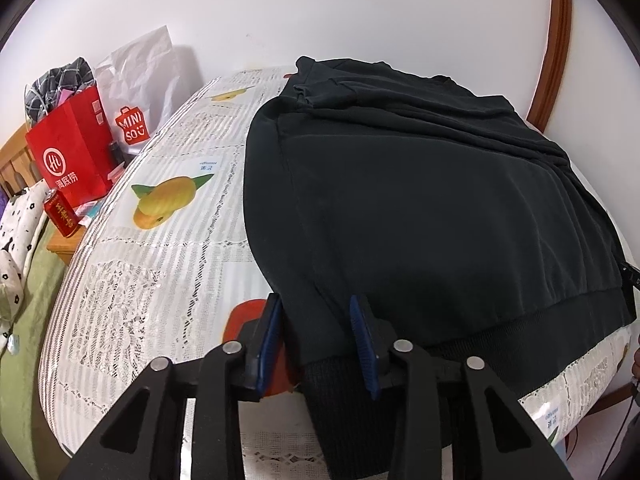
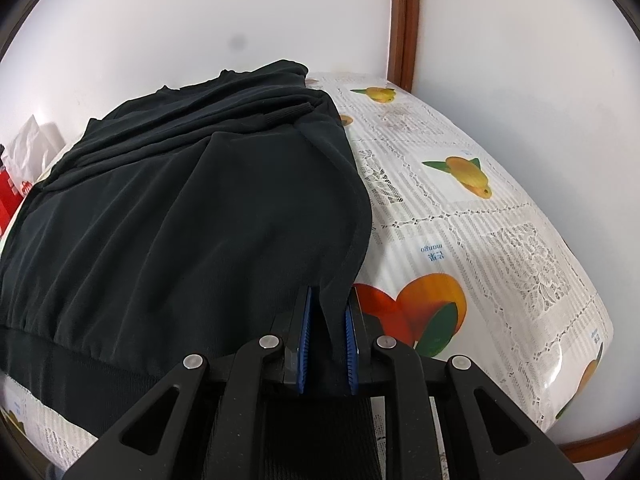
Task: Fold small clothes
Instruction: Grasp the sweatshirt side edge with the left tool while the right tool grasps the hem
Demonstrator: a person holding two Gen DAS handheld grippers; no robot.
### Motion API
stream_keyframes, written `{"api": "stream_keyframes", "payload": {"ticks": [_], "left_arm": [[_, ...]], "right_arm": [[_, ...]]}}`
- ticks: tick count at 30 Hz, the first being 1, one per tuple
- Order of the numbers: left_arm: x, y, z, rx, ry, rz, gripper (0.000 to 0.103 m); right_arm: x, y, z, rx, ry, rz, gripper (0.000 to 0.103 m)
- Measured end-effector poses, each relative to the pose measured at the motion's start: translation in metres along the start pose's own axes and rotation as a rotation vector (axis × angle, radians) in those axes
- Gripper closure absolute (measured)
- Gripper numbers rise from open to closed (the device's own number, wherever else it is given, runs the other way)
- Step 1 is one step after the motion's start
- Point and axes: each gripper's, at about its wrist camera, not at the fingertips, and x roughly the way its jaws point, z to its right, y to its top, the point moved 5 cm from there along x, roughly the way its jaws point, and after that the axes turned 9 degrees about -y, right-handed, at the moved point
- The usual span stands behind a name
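At the near edge of the table, our right gripper (image 2: 327,340) has its jaws narrowly apart with the right hem corner of the black sweatshirt (image 2: 192,216) pinched between the pads. Our left gripper (image 1: 320,344) stands wider, straddling the left hem corner; whether its pads press the cloth we cannot tell. The sweatshirt lies spread on the fruit-print tablecloth (image 2: 480,216), sleeves already folded in across its far part, so we judge the bottom-to-top fold remains. Only the left view shows the red paper bag (image 1: 70,156), the white Miniso bag (image 1: 136,80) and the red can (image 1: 60,216) at far left.
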Motion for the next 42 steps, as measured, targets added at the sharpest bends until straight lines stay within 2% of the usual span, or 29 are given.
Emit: {"api": "stream_keyframes", "payload": {"ticks": [4, 27, 29, 31, 37, 42], "left_arm": [[-0.001, -0.001, 0.005, 0.010, 0.007, 0.013, 0.078], [-0.001, 0.000, 0.004, 0.000, 0.010, 0.009, 0.079], [-0.002, 0.001, 0.004, -0.016, -0.009, 0.009, 0.086], [-0.001, 0.002, 0.004, -0.013, -0.021, -0.002, 0.089], [-0.012, 0.007, -0.004, -0.069, -0.104, 0.003, 0.092], [-0.048, 0.017, 0.000, -0.066, -0.184, 0.085, 0.093]], "right_arm": [[0.000, -0.001, -0.002, -0.020, -0.013, 0.018, 0.087], [-0.002, -0.005, -0.001, -0.007, -0.014, 0.037, 0.087], [-0.002, -0.004, -0.002, -0.017, -0.013, 0.031, 0.087], [-0.002, -0.003, -0.002, -0.030, -0.010, 0.022, 0.090], [-0.002, 0.003, 0.018, 0.091, 0.123, -0.050, 0.095], [-0.038, 0.013, 0.033, 0.152, 0.205, 0.033, 0.097]]}}
